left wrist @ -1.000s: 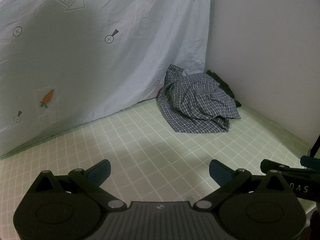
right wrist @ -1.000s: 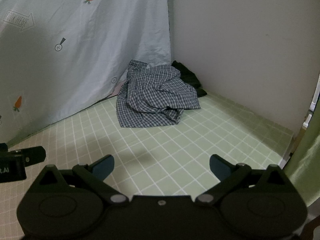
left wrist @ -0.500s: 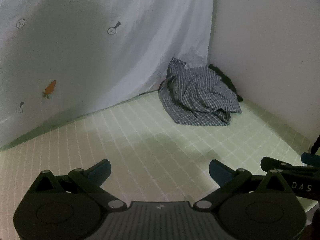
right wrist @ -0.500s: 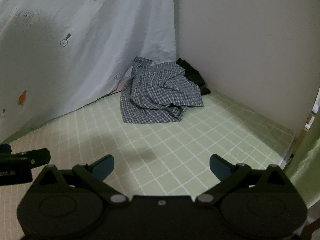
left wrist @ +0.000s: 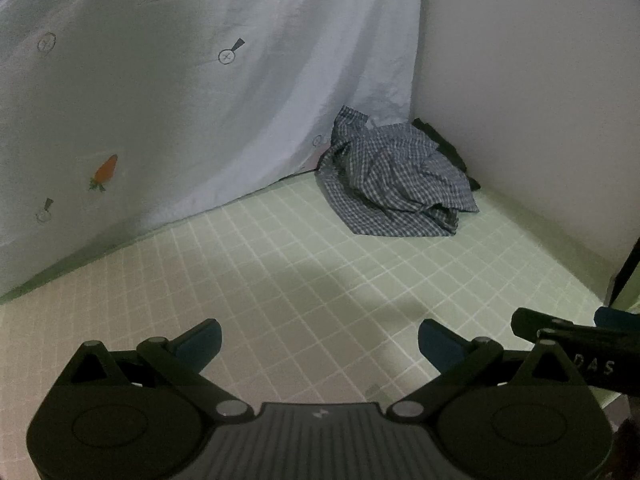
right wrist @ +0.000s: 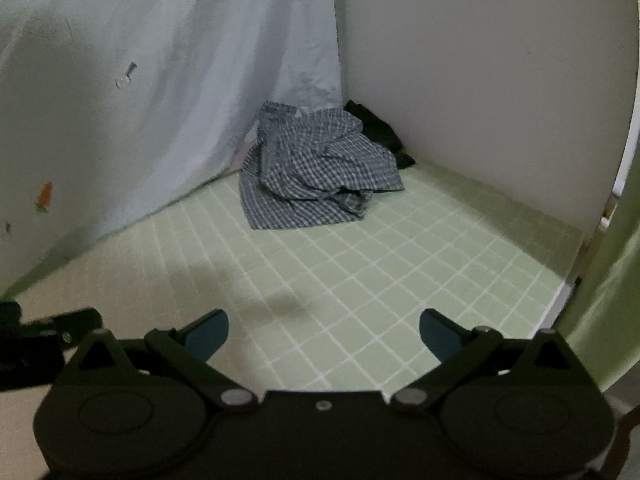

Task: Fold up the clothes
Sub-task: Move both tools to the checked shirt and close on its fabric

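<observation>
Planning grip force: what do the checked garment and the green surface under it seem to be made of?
Checked garment: thin woven fabric, likely cotton, matte; it lies in soft crumpled folds. Green surface: probably a printed cloth or vinyl cover with a white grid; the pictures leave that open.

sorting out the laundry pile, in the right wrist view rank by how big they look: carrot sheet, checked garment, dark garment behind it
1. Carrot sheet, largest; it hangs across the left side.
2. Checked garment, crumpled in the corner.
3. Dark garment, smallest, though mostly hidden behind the checked one, so its real size is unsure.
</observation>
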A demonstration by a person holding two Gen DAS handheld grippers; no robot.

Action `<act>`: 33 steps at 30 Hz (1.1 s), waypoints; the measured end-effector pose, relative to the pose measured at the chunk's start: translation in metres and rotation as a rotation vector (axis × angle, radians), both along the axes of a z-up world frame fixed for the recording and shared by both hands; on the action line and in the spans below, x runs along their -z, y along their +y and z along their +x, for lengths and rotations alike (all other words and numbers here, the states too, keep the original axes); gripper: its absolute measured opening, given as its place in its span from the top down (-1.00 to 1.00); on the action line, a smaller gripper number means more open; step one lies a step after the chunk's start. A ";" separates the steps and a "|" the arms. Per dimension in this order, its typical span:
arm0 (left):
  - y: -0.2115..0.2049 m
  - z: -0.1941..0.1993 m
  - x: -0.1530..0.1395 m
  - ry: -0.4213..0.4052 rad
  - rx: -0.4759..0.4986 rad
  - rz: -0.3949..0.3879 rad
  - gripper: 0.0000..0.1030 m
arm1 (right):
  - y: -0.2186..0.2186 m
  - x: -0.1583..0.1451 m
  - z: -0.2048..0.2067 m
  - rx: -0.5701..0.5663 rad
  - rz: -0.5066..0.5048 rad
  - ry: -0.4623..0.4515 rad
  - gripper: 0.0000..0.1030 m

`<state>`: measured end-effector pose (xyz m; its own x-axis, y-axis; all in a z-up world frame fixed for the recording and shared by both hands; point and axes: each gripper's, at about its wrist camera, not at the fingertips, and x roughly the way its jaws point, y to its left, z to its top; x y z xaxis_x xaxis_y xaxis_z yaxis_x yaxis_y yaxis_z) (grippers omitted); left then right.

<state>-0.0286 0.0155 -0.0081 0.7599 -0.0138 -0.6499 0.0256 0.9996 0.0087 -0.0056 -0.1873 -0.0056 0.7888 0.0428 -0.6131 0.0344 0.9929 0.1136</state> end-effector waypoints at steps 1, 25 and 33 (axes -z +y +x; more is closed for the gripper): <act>0.002 0.001 0.000 0.008 0.000 -0.009 -1.00 | 0.002 -0.001 -0.001 -0.003 -0.007 -0.003 -1.00; -0.042 0.103 0.028 0.066 -0.217 -0.201 -0.97 | -0.070 -0.006 0.119 0.035 -0.085 -0.037 -1.00; -0.056 0.176 0.043 0.117 -0.257 -0.267 -0.66 | -0.106 0.000 0.214 -0.026 -0.038 -0.052 -0.98</act>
<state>0.1473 -0.0410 -0.0506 0.6814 -0.0129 -0.7318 -0.2406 0.9403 -0.2406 0.2085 -0.2933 -0.0054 0.8183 0.0411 -0.5733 0.0034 0.9971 0.0764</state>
